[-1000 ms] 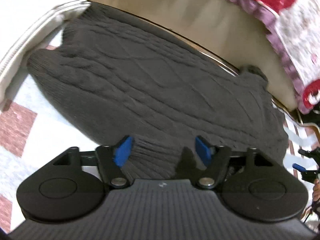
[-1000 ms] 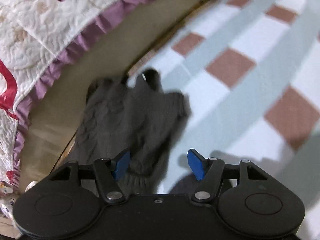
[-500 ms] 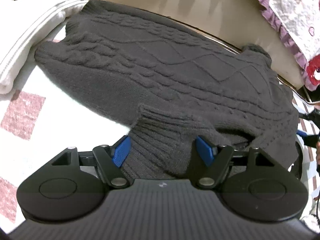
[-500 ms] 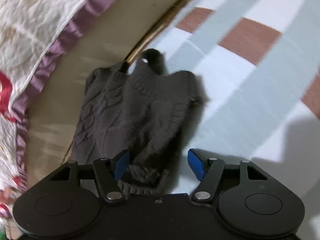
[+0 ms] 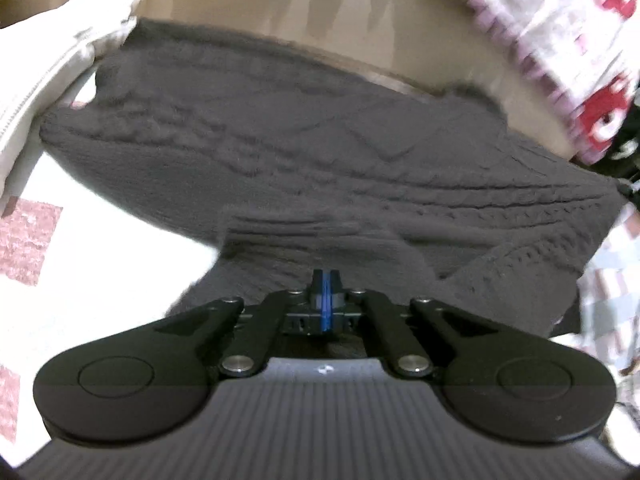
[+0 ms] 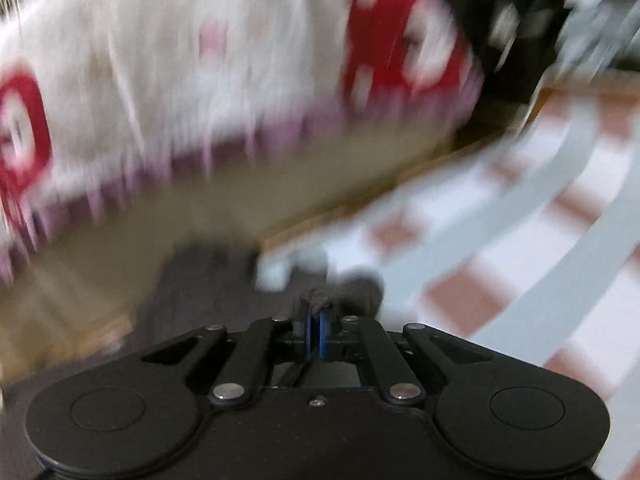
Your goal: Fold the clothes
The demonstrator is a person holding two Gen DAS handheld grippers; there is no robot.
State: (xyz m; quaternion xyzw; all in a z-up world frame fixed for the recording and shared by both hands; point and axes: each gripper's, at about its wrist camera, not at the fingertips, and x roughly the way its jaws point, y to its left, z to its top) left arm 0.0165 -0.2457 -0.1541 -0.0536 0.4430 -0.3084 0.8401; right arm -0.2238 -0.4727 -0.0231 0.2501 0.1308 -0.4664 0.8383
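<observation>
On checked bedding [image 5: 100, 272], dark sweater [image 5: 280, 152] (no legible label)

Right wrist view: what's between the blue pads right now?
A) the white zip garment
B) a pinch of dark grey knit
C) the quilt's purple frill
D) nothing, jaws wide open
B: the right gripper has just closed, and a tuft of the dark grey sweater pokes out between its nearly touching blue pads.

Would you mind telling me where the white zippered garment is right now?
In the left wrist view, the white zippered garment lies at the upper left, against the left end of the dark knit sweater.
</observation>
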